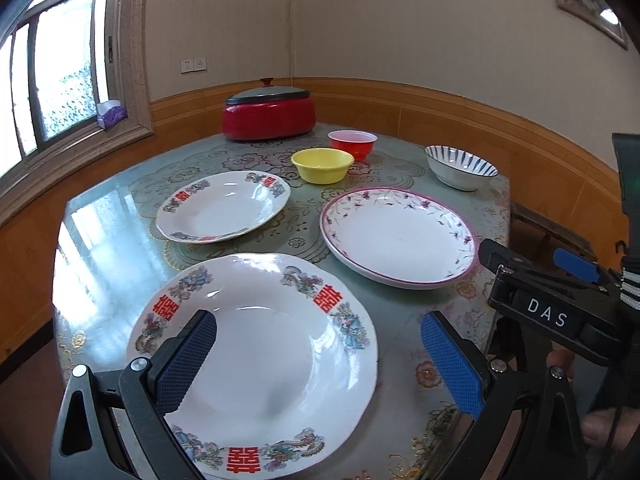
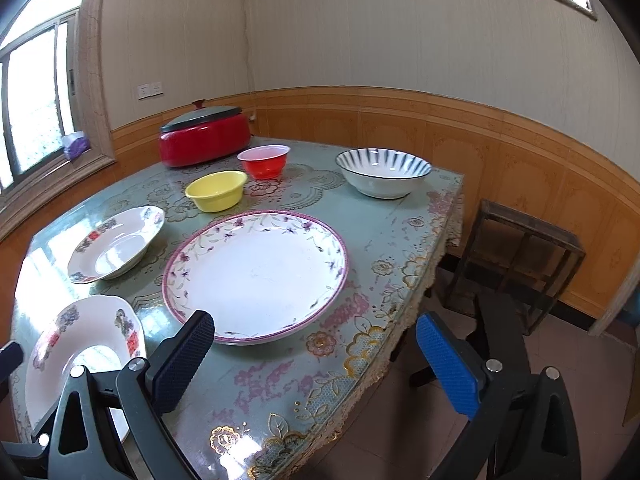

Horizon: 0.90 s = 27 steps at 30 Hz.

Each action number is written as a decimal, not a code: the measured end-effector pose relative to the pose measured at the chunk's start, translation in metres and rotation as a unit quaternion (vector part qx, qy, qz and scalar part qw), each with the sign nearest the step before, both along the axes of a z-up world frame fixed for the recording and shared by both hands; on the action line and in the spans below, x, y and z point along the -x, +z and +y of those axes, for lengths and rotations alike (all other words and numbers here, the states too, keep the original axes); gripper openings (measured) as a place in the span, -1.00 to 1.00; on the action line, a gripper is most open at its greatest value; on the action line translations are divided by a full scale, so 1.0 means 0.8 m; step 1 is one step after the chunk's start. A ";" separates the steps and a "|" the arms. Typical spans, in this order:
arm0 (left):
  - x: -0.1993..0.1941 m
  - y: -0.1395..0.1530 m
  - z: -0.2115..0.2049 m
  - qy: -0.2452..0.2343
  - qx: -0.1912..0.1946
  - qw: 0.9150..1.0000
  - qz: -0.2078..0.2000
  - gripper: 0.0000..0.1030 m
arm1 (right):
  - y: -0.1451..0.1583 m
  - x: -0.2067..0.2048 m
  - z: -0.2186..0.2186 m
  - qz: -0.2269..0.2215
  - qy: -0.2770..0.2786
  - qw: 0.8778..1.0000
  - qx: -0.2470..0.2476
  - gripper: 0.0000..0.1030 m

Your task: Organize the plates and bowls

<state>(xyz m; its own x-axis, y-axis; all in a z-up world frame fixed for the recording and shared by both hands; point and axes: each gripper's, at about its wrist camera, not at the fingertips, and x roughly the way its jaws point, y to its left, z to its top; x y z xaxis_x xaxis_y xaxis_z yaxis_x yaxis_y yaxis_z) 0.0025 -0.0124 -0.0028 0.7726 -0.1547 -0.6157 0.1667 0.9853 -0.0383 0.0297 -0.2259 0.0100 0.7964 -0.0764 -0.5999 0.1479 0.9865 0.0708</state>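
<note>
hovering wide open and empty, the left gripper straddles the near plate, dead ahead at 12 o'clock. right gripper, also spread and empty, has the pink plate at 11. bowls sit far back. left looks nearer.

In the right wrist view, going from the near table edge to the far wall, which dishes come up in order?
Purple-rimmed plate → yellow bowl → red bowl → red lidded pot.
</note>
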 end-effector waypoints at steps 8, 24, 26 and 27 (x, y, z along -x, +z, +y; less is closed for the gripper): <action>-0.020 0.007 -0.013 -0.030 0.046 0.998 0.021 0.99 | -0.002 -0.053 -0.070 0.038 0.071 0.994 -0.077 0.99; -0.102 0.007 -0.069 0.056 0.059 0.995 0.056 0.99 | -0.052 -0.232 -0.095 0.139 0.230 0.962 -0.049 -0.03; -0.111 0.006 -0.075 0.068 0.065 0.994 0.063 0.99 | -0.058 -0.247 -0.096 0.151 0.253 0.954 -0.053 -0.04; -0.115 0.006 -0.079 0.071 0.067 0.993 0.065 0.99 | -0.060 -0.250 -0.094 0.154 0.265 0.951 -0.051 -0.10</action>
